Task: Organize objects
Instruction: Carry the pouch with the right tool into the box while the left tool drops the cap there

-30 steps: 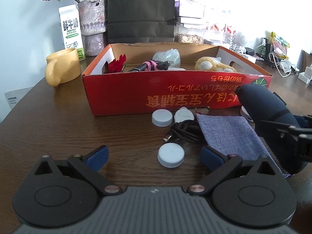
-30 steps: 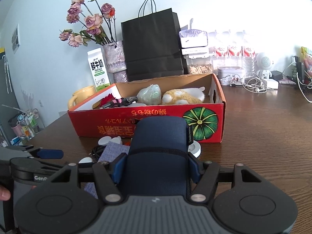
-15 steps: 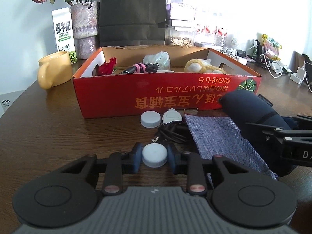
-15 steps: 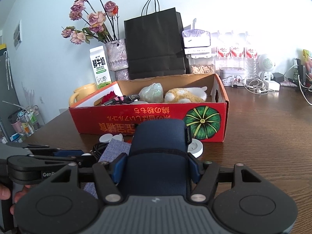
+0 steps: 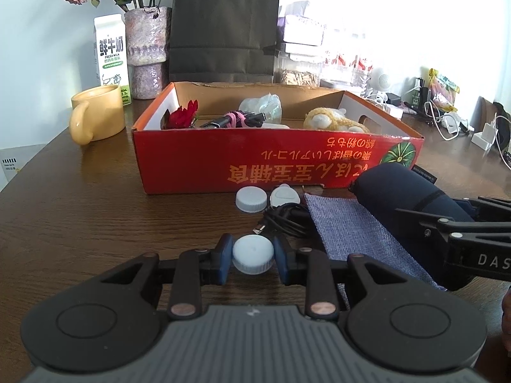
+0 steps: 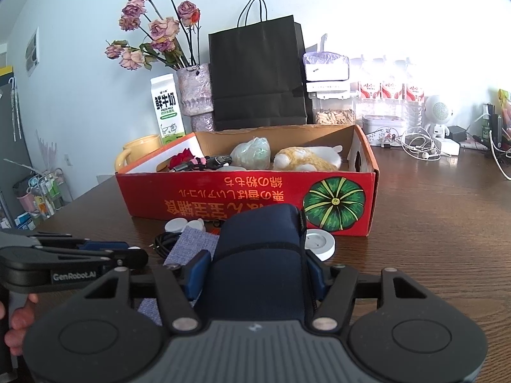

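My left gripper (image 5: 253, 253) is shut on a white bottle cap (image 5: 253, 257), low over the dark wooden table. My right gripper (image 6: 258, 274) is shut on a dark navy soft case (image 6: 260, 249) that points toward the red cardboard box (image 5: 278, 162). That case lies over a blue-grey cloth (image 5: 348, 229). A second white cap (image 5: 251, 199), a small white oval device (image 5: 285, 195) and a coiled black cable (image 5: 284, 220) lie in front of the box. The box holds a red flower, a pink-and-black item, a wrapped bundle and a yellow plush toy (image 5: 332, 121).
A yellow mug (image 5: 95, 113), a milk carton (image 5: 111, 54), a flower vase (image 5: 148, 51) and a black paper bag (image 5: 223, 28) stand behind the box. A white round disc (image 6: 319, 243) sits by the box's right corner. Chargers and cables (image 5: 447, 121) crowd the far right.
The left jaws, wide open around the cap a second ago, have shut on it. The right gripper has kept its hold on the navy case without moving.
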`<move>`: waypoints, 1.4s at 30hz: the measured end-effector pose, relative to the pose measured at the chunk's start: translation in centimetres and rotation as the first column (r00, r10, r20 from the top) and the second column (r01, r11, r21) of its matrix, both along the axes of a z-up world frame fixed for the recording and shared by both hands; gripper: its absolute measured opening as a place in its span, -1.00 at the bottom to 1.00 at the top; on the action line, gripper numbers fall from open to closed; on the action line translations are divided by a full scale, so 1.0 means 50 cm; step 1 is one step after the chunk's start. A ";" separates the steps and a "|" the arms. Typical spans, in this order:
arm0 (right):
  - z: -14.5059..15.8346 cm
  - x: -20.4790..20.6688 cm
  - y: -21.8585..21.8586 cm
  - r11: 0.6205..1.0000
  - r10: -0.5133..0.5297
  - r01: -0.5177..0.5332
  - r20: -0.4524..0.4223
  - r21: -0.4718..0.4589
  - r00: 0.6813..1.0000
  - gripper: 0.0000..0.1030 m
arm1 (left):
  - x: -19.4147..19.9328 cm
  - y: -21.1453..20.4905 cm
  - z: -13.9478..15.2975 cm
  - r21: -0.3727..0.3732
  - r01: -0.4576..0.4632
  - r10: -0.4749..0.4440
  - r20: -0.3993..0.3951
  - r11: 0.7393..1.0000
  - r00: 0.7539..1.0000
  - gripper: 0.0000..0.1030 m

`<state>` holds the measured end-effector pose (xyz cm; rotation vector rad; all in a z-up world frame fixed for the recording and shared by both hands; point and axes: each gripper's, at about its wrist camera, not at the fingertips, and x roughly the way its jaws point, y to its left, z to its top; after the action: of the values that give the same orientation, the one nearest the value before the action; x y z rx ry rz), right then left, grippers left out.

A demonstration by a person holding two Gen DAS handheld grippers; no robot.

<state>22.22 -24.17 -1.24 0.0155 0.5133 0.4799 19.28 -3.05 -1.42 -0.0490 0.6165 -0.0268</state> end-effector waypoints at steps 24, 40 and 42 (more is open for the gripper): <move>0.083 0.054 0.048 1.000 0.021 -0.023 0.085 0.021 0.996 0.17 | 0.043 0.002 0.111 -0.024 0.036 -0.032 0.152 0.999 0.988 -0.44; 0.120 0.217 0.123 1.000 0.019 -0.021 0.102 0.011 0.995 0.17 | 0.193 0.032 0.165 -0.050 0.012 0.000 0.224 0.999 0.975 -0.44; 0.119 0.240 0.131 1.000 0.012 -0.014 0.097 0.017 0.995 0.17 | 0.217 0.032 0.165 -0.039 0.012 -0.003 0.222 0.999 0.975 -0.44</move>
<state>34.21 -17.64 4.71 0.0056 0.4147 0.4957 30.15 -1.44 6.81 -0.0816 0.3922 -0.0515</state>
